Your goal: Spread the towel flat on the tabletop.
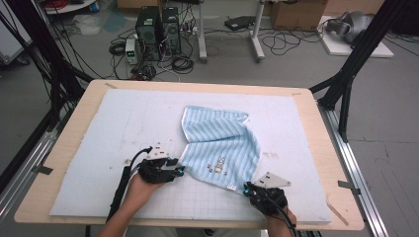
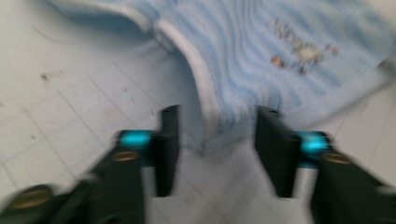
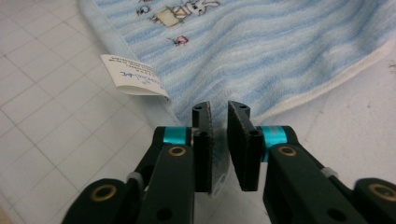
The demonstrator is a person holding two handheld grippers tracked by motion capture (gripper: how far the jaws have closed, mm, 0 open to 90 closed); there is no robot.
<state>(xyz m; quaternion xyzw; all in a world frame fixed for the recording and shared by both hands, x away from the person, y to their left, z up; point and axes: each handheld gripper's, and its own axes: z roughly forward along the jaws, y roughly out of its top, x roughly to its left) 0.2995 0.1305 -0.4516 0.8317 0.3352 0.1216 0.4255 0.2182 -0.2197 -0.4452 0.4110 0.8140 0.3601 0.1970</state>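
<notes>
The striped towel (image 1: 222, 145) lay at mat centre, long axis running 11 to 5 o'clock. Its near corner sat at 12 o'clock from the right gripper (image 3: 219, 122), jaws nearly together, a narrow gap showing. The left gripper (image 2: 215, 140), jaws spread, straddled the towel's left corner, forearm low at 7 o'clock.

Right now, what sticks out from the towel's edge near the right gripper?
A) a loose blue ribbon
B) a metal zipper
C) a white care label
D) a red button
C: in the right gripper view a white care label with small print juts from the hem of the blue striped towel, just up and left of the right gripper, whose fingers sit at the towel's corner.
</notes>
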